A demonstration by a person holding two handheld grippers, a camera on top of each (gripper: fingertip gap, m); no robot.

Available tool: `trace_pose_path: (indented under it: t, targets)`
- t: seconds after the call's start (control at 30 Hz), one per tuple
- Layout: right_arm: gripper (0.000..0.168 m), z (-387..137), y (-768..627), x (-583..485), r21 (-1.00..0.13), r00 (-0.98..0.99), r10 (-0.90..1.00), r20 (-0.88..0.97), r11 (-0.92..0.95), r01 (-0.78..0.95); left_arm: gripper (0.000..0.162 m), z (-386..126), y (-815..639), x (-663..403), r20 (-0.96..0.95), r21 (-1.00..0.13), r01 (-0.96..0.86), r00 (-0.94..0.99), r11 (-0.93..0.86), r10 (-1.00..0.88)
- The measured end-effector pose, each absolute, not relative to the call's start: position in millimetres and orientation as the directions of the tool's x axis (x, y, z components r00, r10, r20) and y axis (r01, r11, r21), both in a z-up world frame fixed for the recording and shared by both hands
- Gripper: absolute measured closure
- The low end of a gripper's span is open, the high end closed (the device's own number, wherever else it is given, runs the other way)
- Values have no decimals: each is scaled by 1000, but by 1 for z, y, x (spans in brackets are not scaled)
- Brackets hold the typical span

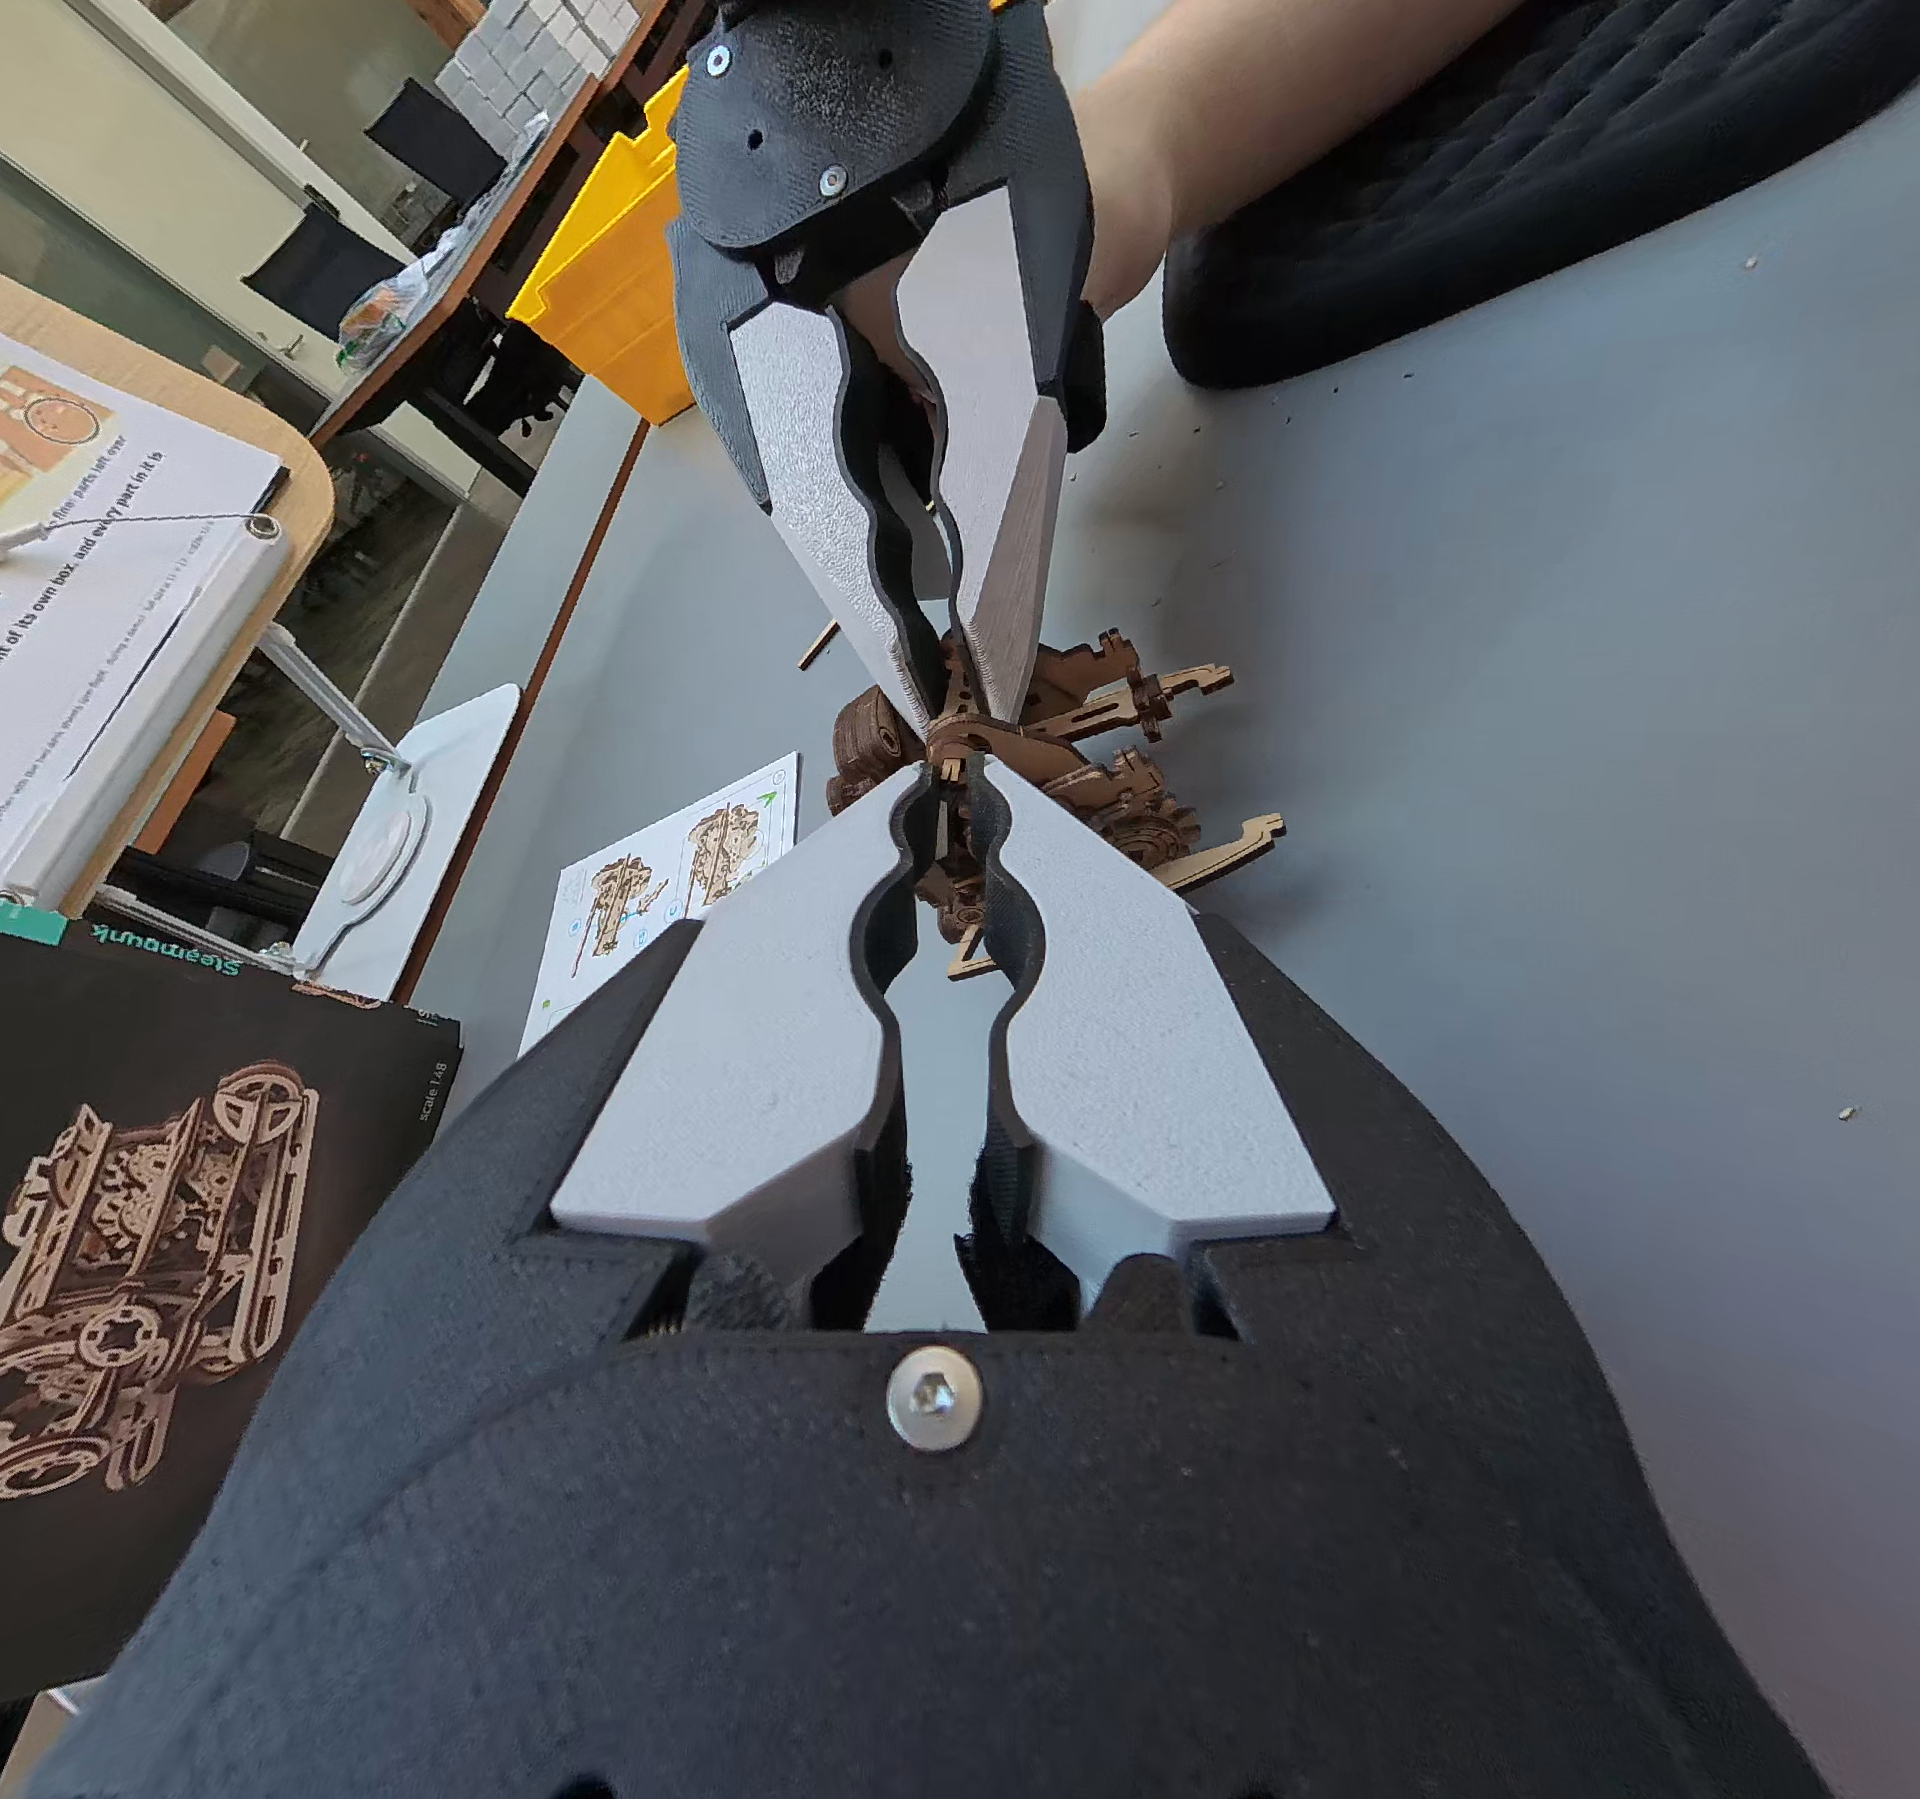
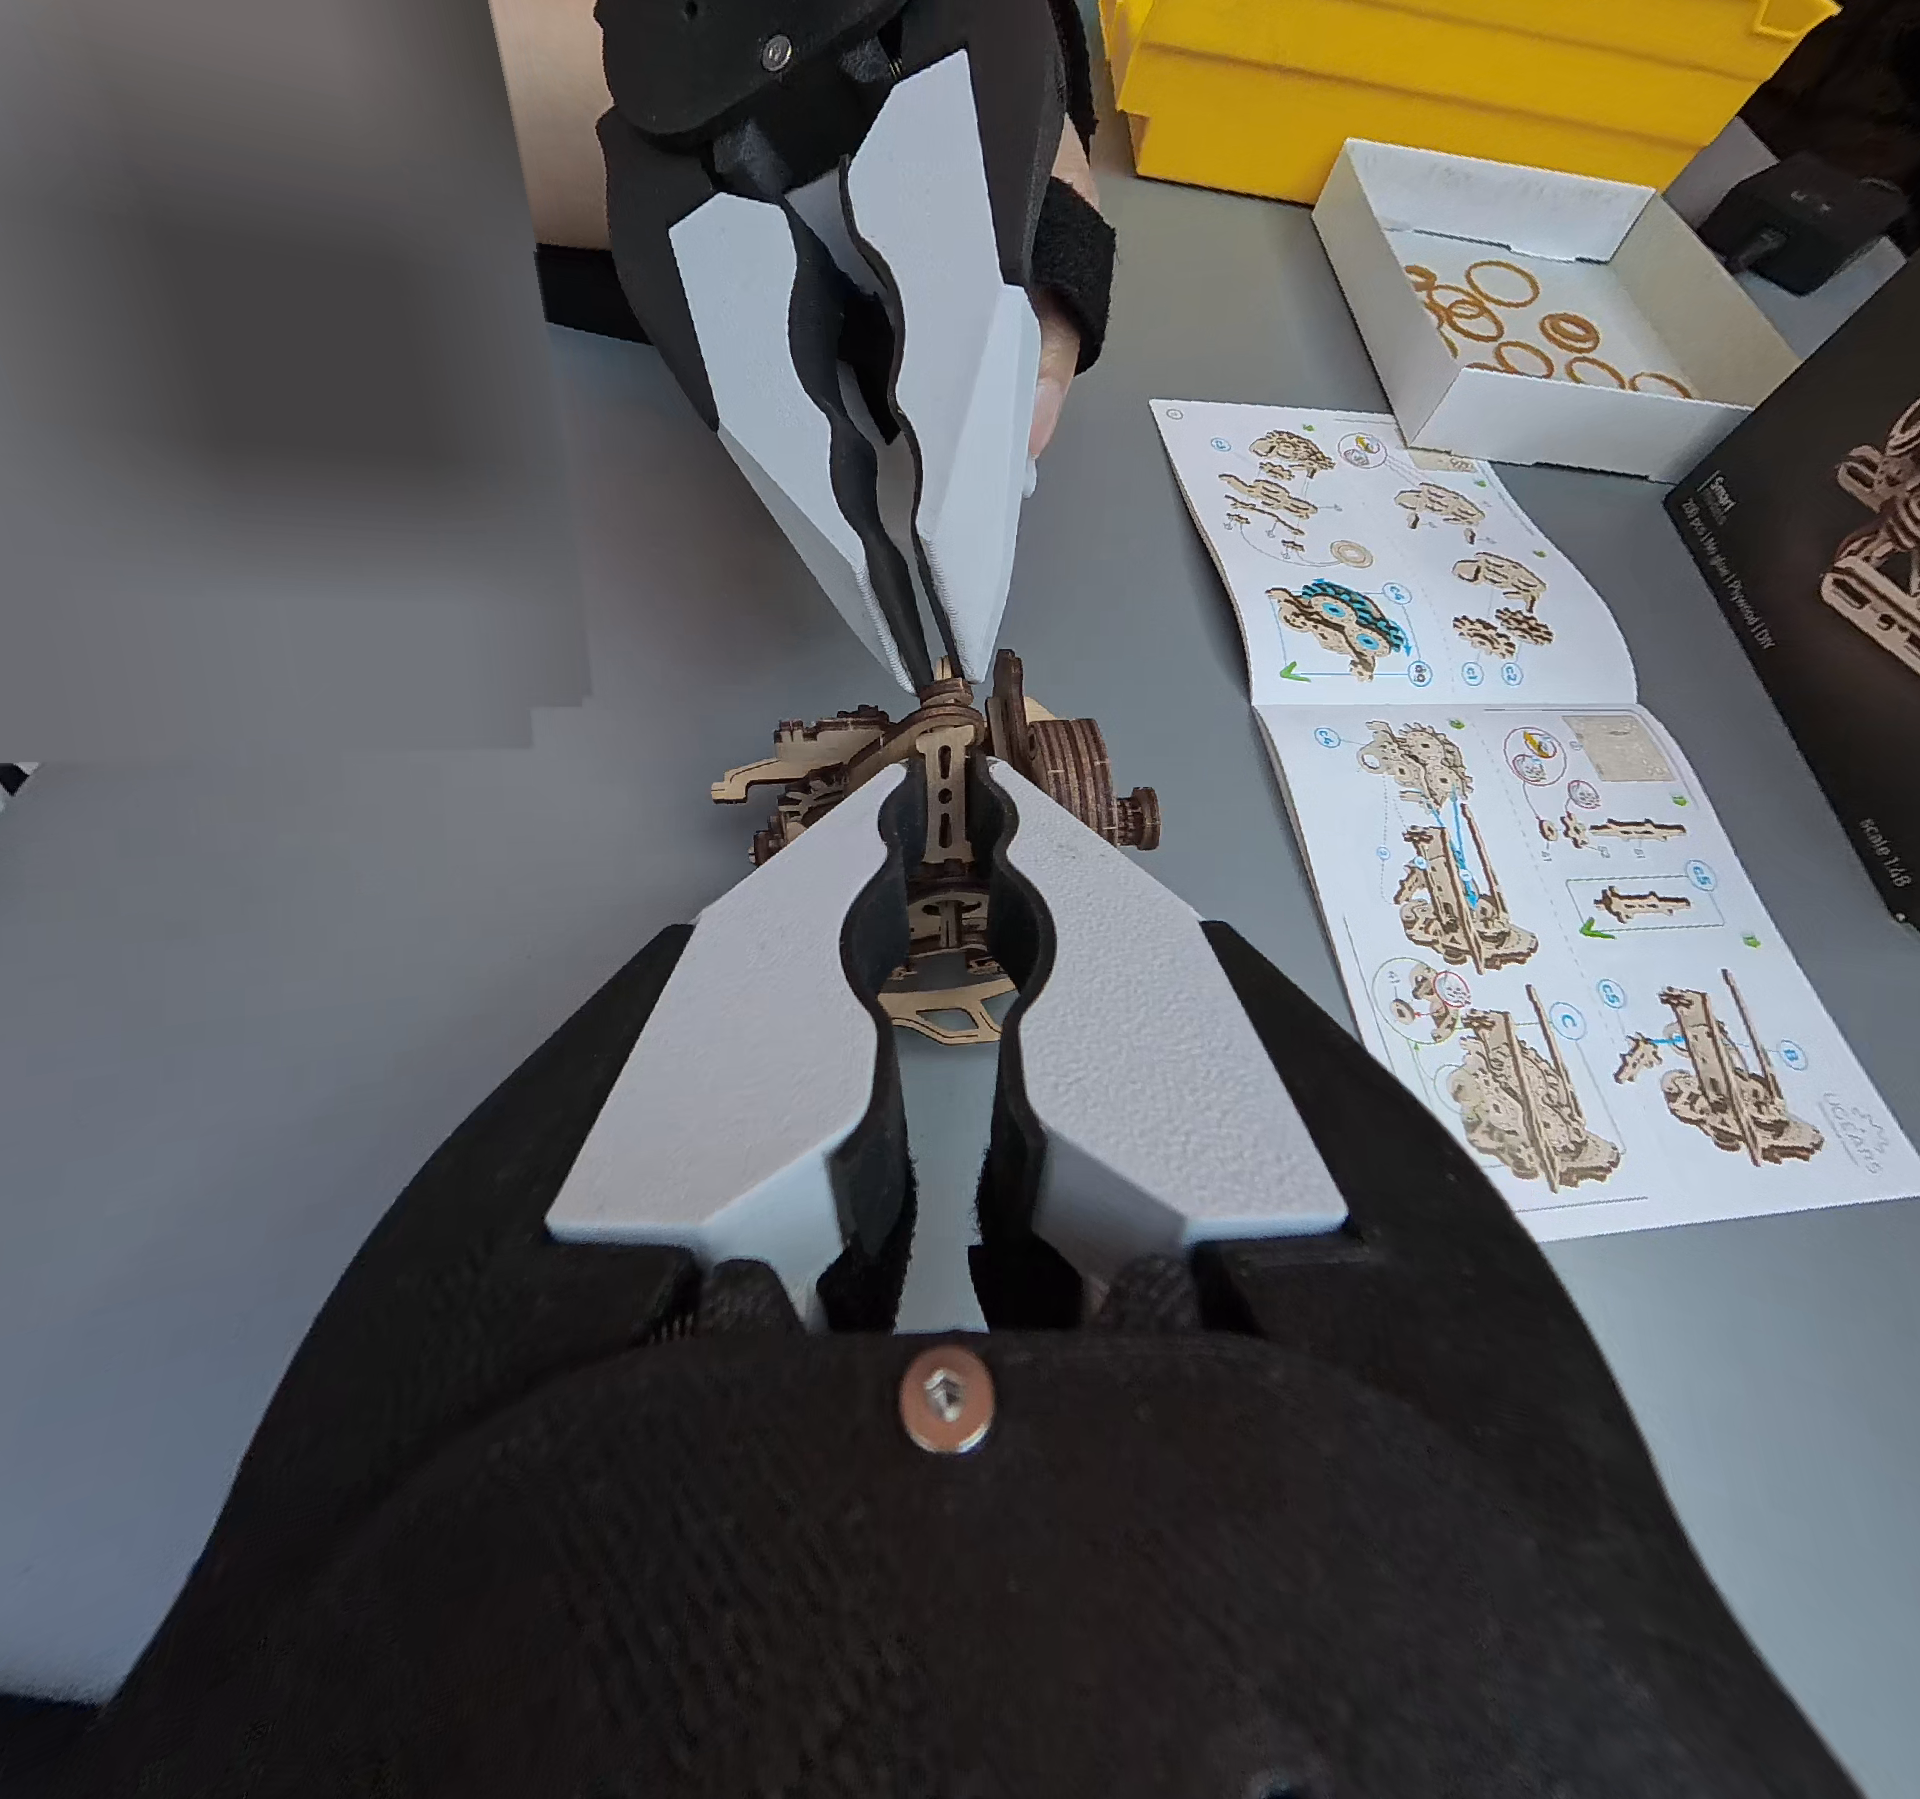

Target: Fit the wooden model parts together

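The small wooden model (image 1: pixel 1122 783) stands on the grey table (image 1: pixel 1558 814), mid-view in both cameras, also in the right wrist view (image 2: pixel 1060 752). My left gripper (image 1: pixel 951 770) is shut on a thin part at the model's top; in the right wrist view it (image 2: pixel 935 681) comes down from above and pinches a thin tan loop (image 2: pixel 940 707) there. My right gripper (image 2: pixel 945 767) is shut on an upright slotted wooden strip (image 2: pixel 940 804) of the model; in the left wrist view it (image 1: pixel 961 710) comes in from the far side. The two grippers' tips almost touch.
An open instruction sheet (image 2: pixel 1507 814) lies right of the model. Behind it are a white box (image 2: pixel 1558 409) of tan rings, yellow bins (image 2: pixel 1403 35) and a black kit box (image 2: pixel 1818 606). A black pad (image 1: pixel 1558 139) lies under a forearm. A loose wooden stick (image 1: pixel 821 643) lies nearby. Only a small space, under 4 cm, lies between the two pairs of fingers.
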State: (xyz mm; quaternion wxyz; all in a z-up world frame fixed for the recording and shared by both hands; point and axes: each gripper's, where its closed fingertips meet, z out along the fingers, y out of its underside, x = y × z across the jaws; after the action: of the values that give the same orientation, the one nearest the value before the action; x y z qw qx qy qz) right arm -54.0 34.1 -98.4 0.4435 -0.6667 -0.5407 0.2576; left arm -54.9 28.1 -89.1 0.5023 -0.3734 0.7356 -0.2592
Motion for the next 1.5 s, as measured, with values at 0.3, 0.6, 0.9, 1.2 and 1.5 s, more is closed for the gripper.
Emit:
trace_pose_path:
  t: [0.3,0.6,0.9,1.2,1.5]
  targets:
    - [163,-95,25,-53,-882,230,973,-23,-128,454,161,-84,20,-52,-492,-805,-258,-213,534,-844]
    - [163,-97,17,-55,-861,196,980,18,-85,502,161,-86,13,-53,-475,-809,-254,-248,530,-844]
    - [164,-98,13,-57,-835,168,984,65,-38,549,161,-88,8,-56,-478,-798,-254,-287,547,-830]
    - [164,-102,5,-63,-793,108,988,114,25,608,161,-90,-2,-61,-464,-786,-258,-355,562,-812]
    - [163,-100,14,-61,-803,155,983,99,-14,596,161,-85,7,-60,-500,-780,-256,-295,572,-814]
